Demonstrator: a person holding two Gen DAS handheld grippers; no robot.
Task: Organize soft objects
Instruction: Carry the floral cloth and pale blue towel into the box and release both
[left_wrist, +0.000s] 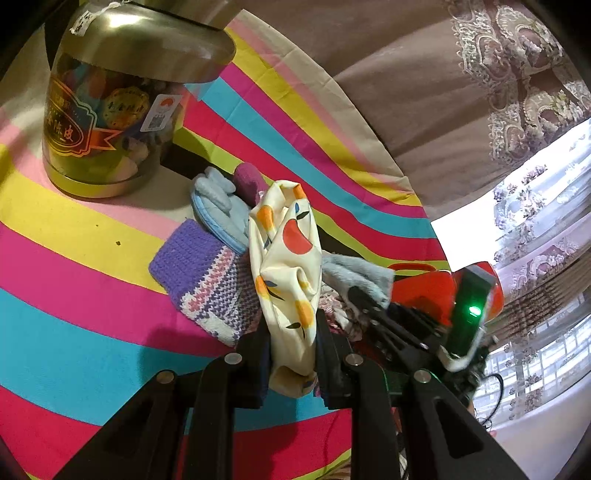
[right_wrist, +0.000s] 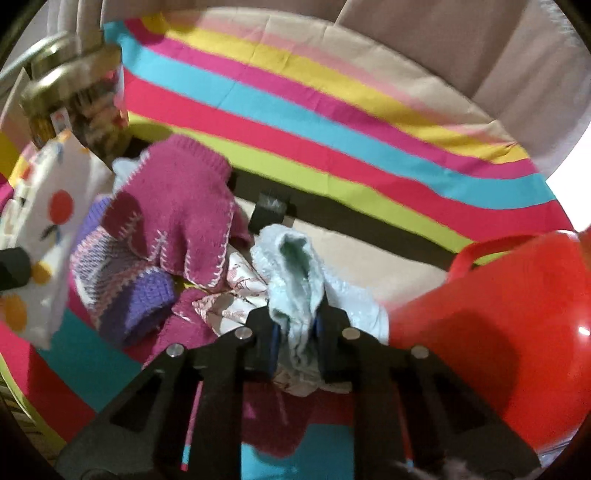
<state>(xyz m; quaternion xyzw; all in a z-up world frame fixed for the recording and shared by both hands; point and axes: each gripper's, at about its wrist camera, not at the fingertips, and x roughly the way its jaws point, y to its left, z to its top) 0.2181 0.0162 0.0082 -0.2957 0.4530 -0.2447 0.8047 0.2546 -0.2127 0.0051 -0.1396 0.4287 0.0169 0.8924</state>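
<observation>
While my left gripper (left_wrist: 291, 354) is clamped on the cream scarf (left_wrist: 286, 266) with its orange fruit print, the cloth stands up in a bunched fold between the two fingers, lifted over the pile of soft things on the striped tablecloth (left_wrist: 74, 258). My right gripper (right_wrist: 295, 332) is pinched on a pale blue fuzzy glove (right_wrist: 295, 273) — the fabric is squeezed into a ridge between its fingers. Just beside that glove lie a magenta knitted mitten (right_wrist: 181, 206) with pale stitching and a purple knitted piece (right_wrist: 136, 295), both overlapping in the heap, with a pinkish printed cloth (right_wrist: 236, 295) under them. A red basket (right_wrist: 498, 314) sits to the right of the pile, near my right gripper. At the far left stands a clear jar (left_wrist: 110, 122) with a metal lid — well apart from the basket.
</observation>
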